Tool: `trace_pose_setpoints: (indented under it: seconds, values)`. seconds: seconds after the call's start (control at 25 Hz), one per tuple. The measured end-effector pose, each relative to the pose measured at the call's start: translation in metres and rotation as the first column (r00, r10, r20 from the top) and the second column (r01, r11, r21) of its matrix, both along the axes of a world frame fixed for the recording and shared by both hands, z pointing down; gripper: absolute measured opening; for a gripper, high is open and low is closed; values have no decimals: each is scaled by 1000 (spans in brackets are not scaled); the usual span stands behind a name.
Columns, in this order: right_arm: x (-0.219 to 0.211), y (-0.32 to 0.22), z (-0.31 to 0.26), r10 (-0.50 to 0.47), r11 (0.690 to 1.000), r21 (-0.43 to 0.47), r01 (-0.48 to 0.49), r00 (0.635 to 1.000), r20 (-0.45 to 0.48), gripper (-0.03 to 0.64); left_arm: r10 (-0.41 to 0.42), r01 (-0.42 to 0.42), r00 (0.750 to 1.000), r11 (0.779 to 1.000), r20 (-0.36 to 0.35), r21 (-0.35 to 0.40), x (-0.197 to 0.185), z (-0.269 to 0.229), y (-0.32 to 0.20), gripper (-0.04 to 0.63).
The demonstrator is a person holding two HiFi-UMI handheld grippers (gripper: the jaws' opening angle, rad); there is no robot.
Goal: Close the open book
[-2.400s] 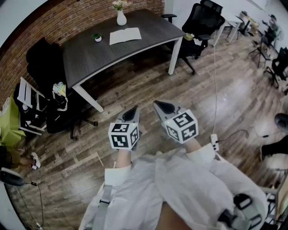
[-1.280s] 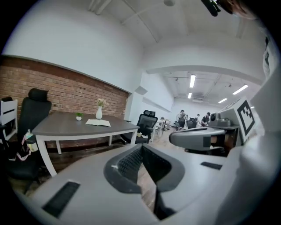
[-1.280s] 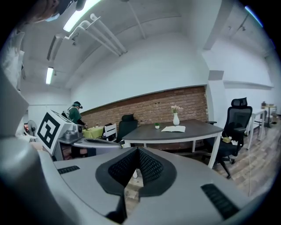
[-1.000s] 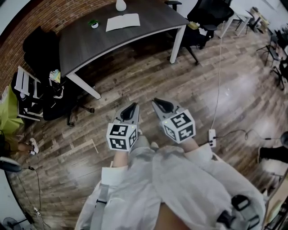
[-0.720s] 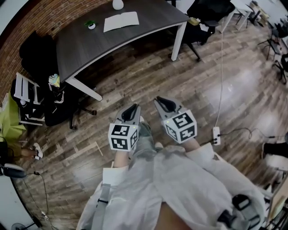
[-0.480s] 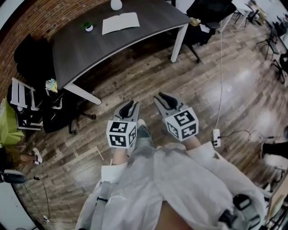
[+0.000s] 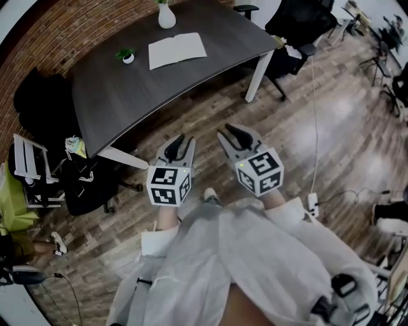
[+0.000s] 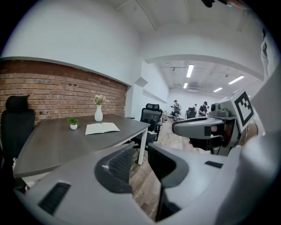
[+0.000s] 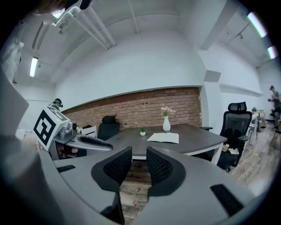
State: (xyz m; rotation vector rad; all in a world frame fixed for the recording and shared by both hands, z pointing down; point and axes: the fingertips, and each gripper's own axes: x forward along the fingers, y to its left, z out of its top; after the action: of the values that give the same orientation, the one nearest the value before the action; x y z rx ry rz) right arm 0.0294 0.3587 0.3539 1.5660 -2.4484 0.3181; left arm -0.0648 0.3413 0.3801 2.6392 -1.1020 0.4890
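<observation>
The open book (image 7: 177, 50) lies flat with white pages up on the dark grey table (image 7: 121, 95), toward its far side. It also shows in the left gripper view as the book (image 8: 102, 128) and in the right gripper view as the book (image 9: 163, 137). My left gripper (image 7: 178, 141) and right gripper (image 7: 231, 135) hang side by side over the wooden floor, short of the table's near edge and well away from the book. Both pairs of jaws are opening, with nothing between them: the left gripper (image 8: 140, 151) and the right gripper (image 9: 139, 158).
A white vase (image 7: 166, 16) with flowers and a small potted plant (image 7: 128, 56) stand on the table near the book. Black office chairs (image 7: 296, 28) are at the right end and another chair (image 7: 38, 95) at the left. A cable and power strip (image 7: 313, 202) lie on the floor.
The table and book have drawn nearer in the head view as I moved toward them. Both grippers' jaws have parted from shut.
</observation>
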Motion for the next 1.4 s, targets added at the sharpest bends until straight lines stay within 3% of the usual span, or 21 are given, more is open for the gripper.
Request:
trace_pose_setpoints:
  seconds: [0.2,0.48,0.84,1.08,1.4]
  values:
    - [-2,-30,4,32,999,-21,-32,999,-1,87,21,-21,1000,1000,-12,-2,-6,2,-38,86]
    - [2,-50,23,39,996,-81,-40,999,-14,89,39,-41,998,998,-44,-51,-1,18,-52,86]
    - [-6,-113,28,-17,994,-106,15,1000,-12,89,-17,13,999,996,-41,-87,-12,27,-102,86]
    - [-3,-187,30,-60,993,-106,59,998,-8,89,-58,56,998,996,-29,-66,-15,22,-167,86]
    - [31,-288,18,-101,992,-79,101,995,-3,89,-93,91,995,995,-29,-40,21,8,-266,86]
